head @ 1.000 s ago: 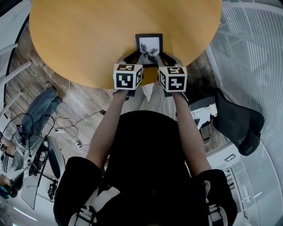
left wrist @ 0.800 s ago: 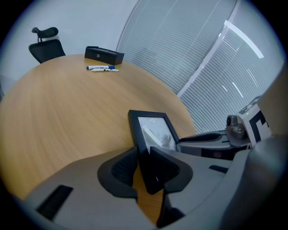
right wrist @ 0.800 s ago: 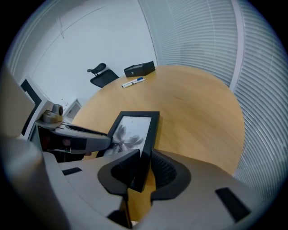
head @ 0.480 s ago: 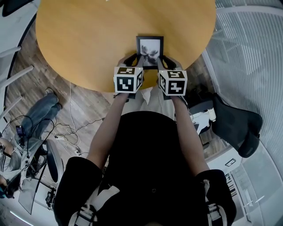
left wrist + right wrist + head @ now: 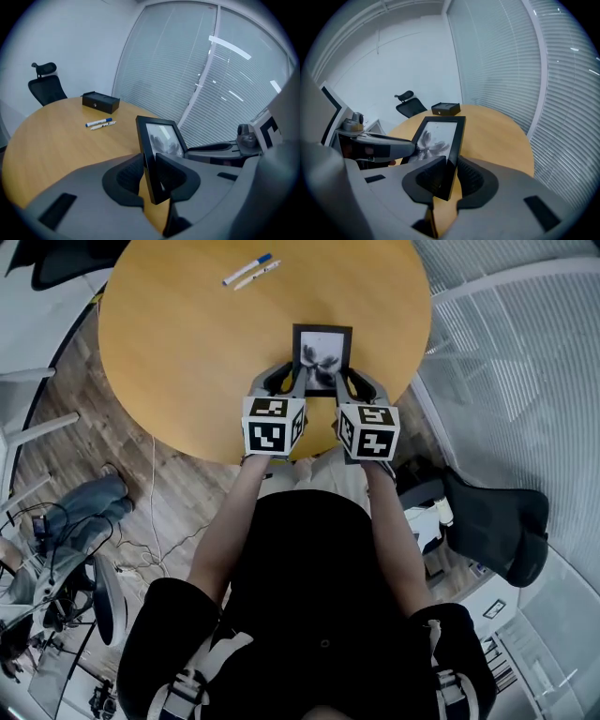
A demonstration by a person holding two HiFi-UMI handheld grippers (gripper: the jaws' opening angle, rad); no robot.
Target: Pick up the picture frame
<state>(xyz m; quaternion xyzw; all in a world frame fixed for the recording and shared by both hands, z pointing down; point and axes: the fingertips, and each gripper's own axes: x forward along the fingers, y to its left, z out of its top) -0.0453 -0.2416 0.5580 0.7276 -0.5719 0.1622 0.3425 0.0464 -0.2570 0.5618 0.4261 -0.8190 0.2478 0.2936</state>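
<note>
The black picture frame [image 5: 322, 357], holding a grey flower print, hangs above the round wooden table [image 5: 187, 352], gripped from both sides. My left gripper [image 5: 286, 381] is shut on its left edge near the bottom corner. In the left gripper view the frame [image 5: 159, 138] stands edge-on between the pads of the left gripper [image 5: 150, 173]. My right gripper [image 5: 352, 382] clamps the right edge, its jaws still closing on it. The right gripper view has the frame [image 5: 438, 136] tilted up from the right gripper [image 5: 447, 176].
Two pens [image 5: 248, 270] lie at the table's far side, near a black box [image 5: 100, 101]. An office chair [image 5: 44, 86] stands beyond the table and another dark chair [image 5: 502, 521] to my right. A person's legs [image 5: 89, 507] show at left. Window blinds [image 5: 520, 70] line the wall.
Both grippers have risen together with the frame, which has left the tabletop and now hangs tilted above it. The far pens have come into the head view.
</note>
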